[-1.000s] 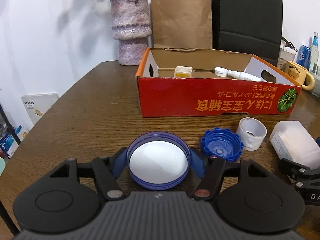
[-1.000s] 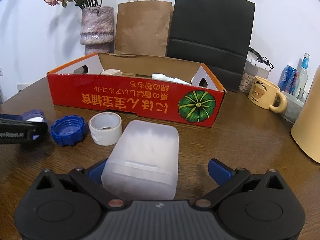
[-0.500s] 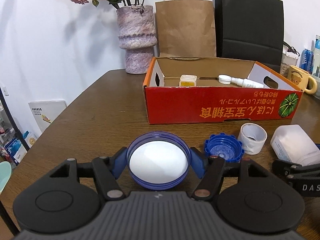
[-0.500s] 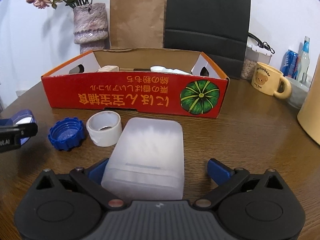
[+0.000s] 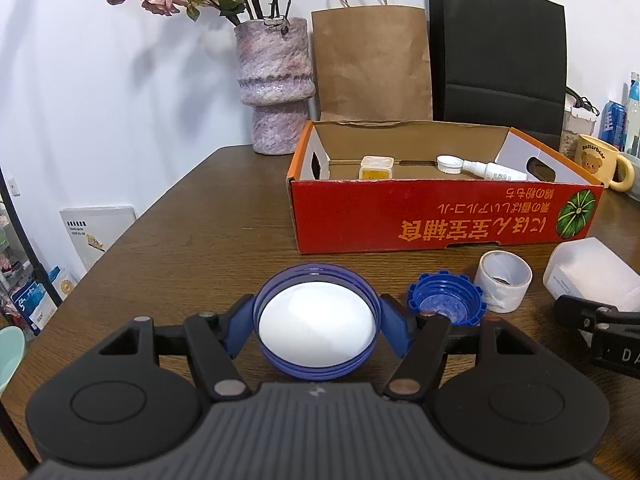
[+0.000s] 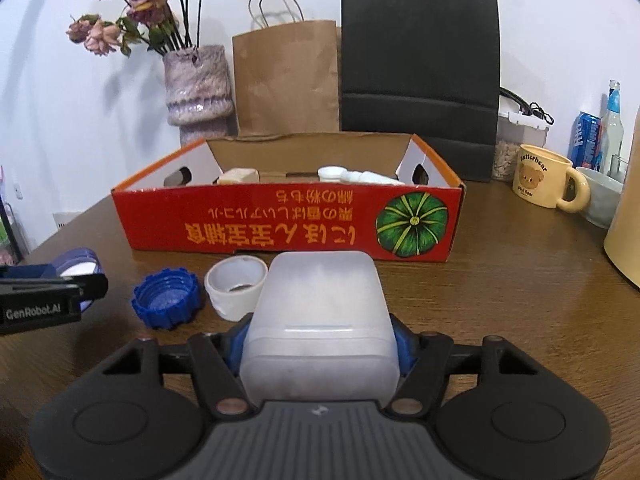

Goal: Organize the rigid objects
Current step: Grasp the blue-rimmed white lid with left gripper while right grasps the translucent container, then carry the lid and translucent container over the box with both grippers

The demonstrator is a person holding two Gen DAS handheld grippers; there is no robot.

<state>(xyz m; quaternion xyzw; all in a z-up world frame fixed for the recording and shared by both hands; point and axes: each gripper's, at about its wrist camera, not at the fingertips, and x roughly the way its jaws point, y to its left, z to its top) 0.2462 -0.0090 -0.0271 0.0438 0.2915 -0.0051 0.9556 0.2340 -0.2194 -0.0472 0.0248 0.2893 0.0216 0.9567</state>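
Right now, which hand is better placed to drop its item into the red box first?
Left. Its tool already clamps the blue lid; the right tool is closing on the frosted container. Both face the red box.

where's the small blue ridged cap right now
The blue ridged cap lies open side up on the table, left of the white tape roll and in front of the red box, held by neither gripper.
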